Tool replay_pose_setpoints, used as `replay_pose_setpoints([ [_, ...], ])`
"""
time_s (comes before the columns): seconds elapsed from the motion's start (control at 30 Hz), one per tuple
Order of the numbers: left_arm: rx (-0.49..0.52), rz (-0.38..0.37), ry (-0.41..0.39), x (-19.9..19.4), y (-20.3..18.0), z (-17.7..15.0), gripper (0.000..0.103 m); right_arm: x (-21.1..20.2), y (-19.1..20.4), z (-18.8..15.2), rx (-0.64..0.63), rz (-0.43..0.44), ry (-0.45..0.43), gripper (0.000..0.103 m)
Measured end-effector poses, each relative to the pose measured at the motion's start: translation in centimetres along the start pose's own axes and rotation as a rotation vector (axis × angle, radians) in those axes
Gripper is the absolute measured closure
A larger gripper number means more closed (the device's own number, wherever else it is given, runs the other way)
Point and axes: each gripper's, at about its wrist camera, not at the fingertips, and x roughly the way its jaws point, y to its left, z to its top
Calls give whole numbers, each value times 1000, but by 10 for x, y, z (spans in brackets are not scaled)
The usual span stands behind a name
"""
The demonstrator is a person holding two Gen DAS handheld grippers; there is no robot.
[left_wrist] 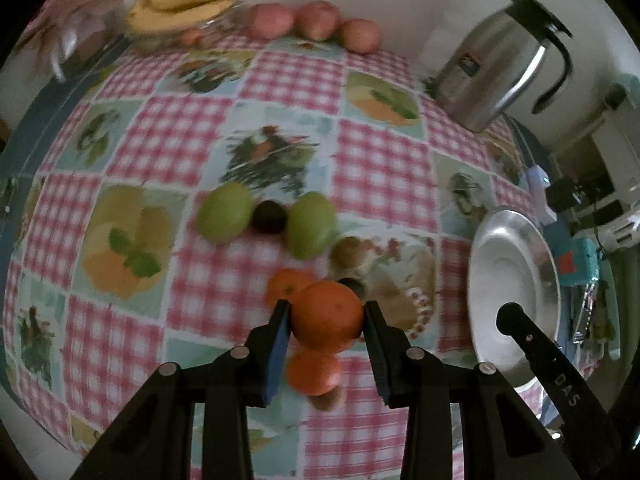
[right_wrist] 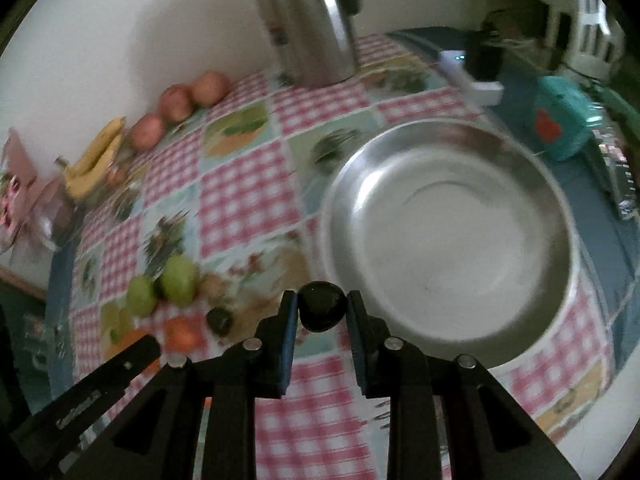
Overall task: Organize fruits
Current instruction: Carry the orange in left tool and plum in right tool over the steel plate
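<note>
My left gripper (left_wrist: 326, 314) is shut on an orange (left_wrist: 326, 316), held above the checked tablecloth. Two more oranges (left_wrist: 286, 286) (left_wrist: 314, 374) lie beneath it, with two green fruits (left_wrist: 226, 212) (left_wrist: 310, 224), a dark fruit (left_wrist: 270, 218) and a kiwi (left_wrist: 348, 252) beyond. My right gripper (right_wrist: 322, 306) is shut on a dark round fruit (right_wrist: 322, 306) beside the near-left rim of a steel bowl (right_wrist: 532, 160), which holds nothing. The bowl also shows in the left wrist view (left_wrist: 516, 224), with the right gripper's arm over it.
Bananas in a glass dish (left_wrist: 188, 2) and three red apples (left_wrist: 316, 20) line the far wall. A steel thermos jug (left_wrist: 496, 64) stands at the back right. A teal box (right_wrist: 564, 120) and a white device (right_wrist: 472, 80) lie past the bowl.
</note>
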Motion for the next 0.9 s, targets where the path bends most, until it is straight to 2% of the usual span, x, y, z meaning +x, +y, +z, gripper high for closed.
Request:
replay_pose_setpoints([
  [0.2, 103, -11, -15, 1, -46, 10, 64, -6, -26, 18, 75, -61, -34, 77],
  [0.47, 232, -21, -4, 26, -101, 19, 64, -7, -57, 37, 157, -133, -52, 77],
  [0.9, 377, -42, -3, 61, -150, 17, 64, 0, -92, 49, 246, -167, -42, 77],
])
